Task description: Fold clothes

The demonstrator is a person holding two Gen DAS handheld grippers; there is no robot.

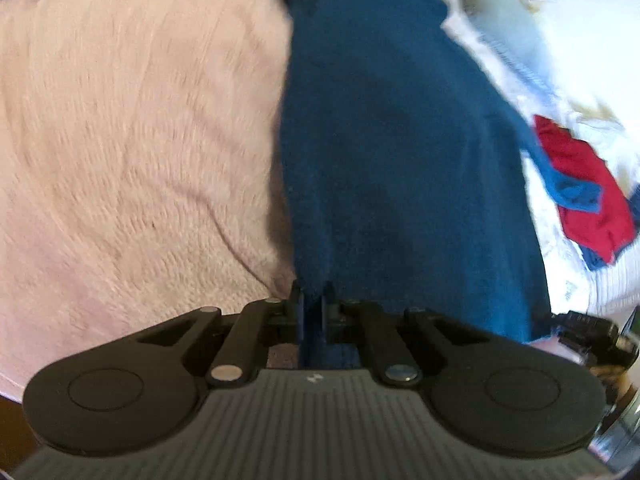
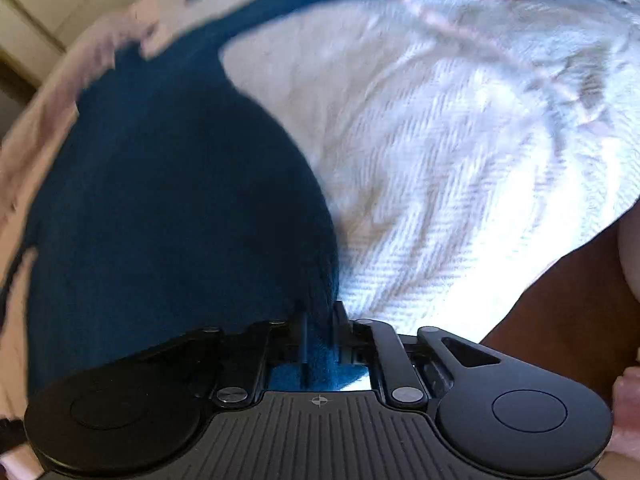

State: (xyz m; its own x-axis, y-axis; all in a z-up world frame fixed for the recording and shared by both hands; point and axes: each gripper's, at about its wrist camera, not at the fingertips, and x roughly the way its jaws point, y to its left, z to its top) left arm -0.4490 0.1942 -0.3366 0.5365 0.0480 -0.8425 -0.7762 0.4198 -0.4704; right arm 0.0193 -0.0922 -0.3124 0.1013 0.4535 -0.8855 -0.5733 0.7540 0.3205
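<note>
Both claws, left point(image 1: 313, 300) and right point(image 2: 320, 316), clenched on blue garment point(image 1: 392, 140), spread over pale knit blanket point(image 2: 440, 160). Red cloth point(image 1: 580, 176) heaped beyond. Frames blurred.

Garment point(image 1: 392, 152) lies on blanket point(image 1: 132, 140), clothes pile point(image 1: 580, 184) right.

Dark blue garment point(image 1: 392, 152) spread over pale bedding.

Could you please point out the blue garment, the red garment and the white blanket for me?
Blue garment point(image 1: 392, 152): left wrist view, middle of its flat cloth.
Red garment point(image 1: 584, 176): left wrist view, its crumpled middle.
White blanket point(image 2: 460, 168): right wrist view, bare woven surface.
</note>
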